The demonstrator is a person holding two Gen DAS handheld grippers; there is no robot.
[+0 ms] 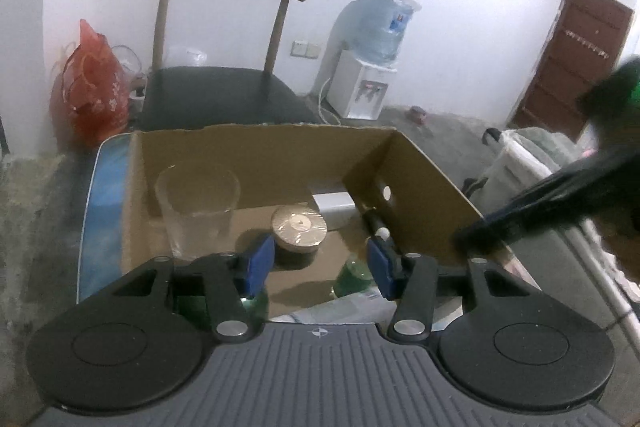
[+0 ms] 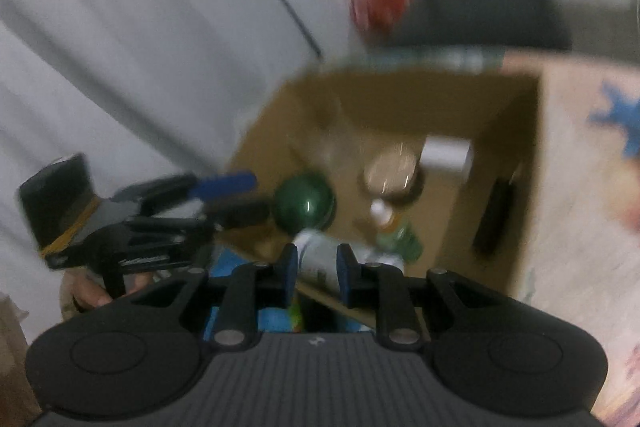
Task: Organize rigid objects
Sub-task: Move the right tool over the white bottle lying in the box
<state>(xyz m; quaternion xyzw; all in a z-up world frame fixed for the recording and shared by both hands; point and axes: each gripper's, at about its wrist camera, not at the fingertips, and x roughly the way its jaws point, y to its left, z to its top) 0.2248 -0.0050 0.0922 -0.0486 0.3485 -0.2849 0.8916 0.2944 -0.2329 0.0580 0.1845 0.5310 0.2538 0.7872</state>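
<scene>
Left gripper hovers over the near edge of an open cardboard box, its blue-padded fingers spread wide with nothing between them. Inside the box, a clear drinking glass stands upright at the left. Near the middle sits a round tan tin with a shiny lid. Behind the tin, toward the back right corner, lies a small white box. A dark pen-like object with a white tip rests along the right wall. A green bottle lies close beneath the open fingers, partly hidden by them.

Right gripper, seen in a blurred view, is at the box's near rim with its blue pads set narrowly on either side of a white cylindrical bottle. The pads appear to touch it, but the blur makes the contact unsure. A round dark green object lies in the box just beyond, beside the left gripper's fingers.

Behind the box stand a wooden chair with a black seat, a red plastic bag and a white water dispenser carrying a large blue jug.
</scene>
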